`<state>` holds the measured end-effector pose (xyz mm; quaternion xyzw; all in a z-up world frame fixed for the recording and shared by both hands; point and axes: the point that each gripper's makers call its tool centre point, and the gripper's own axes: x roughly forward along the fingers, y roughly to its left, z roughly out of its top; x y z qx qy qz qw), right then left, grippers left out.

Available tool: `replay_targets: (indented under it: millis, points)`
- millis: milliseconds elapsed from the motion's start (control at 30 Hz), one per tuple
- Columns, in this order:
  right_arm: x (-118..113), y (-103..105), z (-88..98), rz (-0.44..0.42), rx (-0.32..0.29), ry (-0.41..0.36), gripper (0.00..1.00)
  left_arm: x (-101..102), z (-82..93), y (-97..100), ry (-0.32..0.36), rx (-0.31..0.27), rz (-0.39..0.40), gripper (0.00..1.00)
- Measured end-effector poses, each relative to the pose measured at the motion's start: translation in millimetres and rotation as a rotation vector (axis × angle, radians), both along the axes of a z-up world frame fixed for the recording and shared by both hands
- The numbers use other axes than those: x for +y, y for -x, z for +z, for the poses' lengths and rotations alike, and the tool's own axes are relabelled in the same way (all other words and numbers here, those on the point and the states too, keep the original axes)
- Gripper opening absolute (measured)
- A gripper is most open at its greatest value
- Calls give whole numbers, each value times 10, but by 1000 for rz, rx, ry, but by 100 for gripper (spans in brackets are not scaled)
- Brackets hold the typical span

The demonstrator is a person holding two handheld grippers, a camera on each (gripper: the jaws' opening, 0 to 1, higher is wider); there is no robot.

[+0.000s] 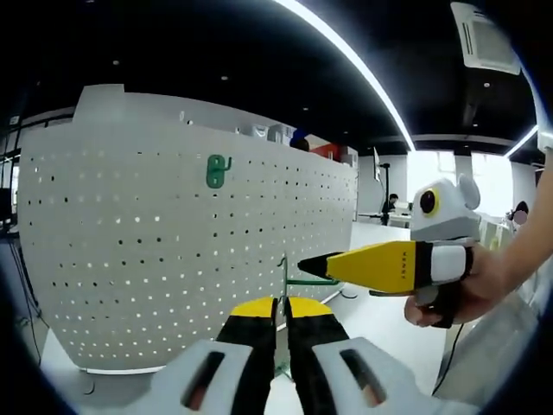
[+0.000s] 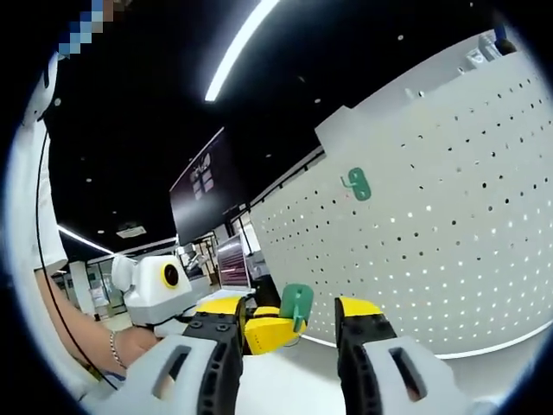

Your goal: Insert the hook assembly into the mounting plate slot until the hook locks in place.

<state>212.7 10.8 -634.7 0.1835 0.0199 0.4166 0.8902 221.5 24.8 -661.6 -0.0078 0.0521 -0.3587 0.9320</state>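
A white perforated mounting plate (image 1: 155,251) stands upright ahead, with one green hook (image 1: 216,170) fixed high on it. My left gripper (image 1: 281,313) is shut on a second hook assembly (image 1: 283,277), a thin metal upright with a green arm, held short of the plate. My right gripper (image 1: 304,264) reaches in from the right, its yellow tips just above that green arm. In the right gripper view the plate (image 2: 449,259) carries the fixed hook (image 2: 357,184). There my right gripper (image 2: 289,313) stands open, with the held hook's green end (image 2: 296,304) and the left gripper's tip (image 2: 263,333) between its jaws.
The plate rests on a white table (image 1: 380,324) whose bare top runs to the right. A person's hand (image 1: 484,285) holds the right gripper. Office desks and screens (image 2: 232,264) lie beyond the plate's end.
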Motion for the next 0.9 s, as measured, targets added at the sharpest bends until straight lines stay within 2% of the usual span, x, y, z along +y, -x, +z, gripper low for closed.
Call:
replay_targets:
  millis: [167,467,900]
  points:
    - [37,-11,-19,0,17,-2,32,-6,-2,0,4,2,0,4]
    - [73,-21,-39,5,28,23,13,-9,4,-5,10,3,1,4]
    - [65,-49,-76,-6,37,36,6,-42,15,15,14,3,-7,4]
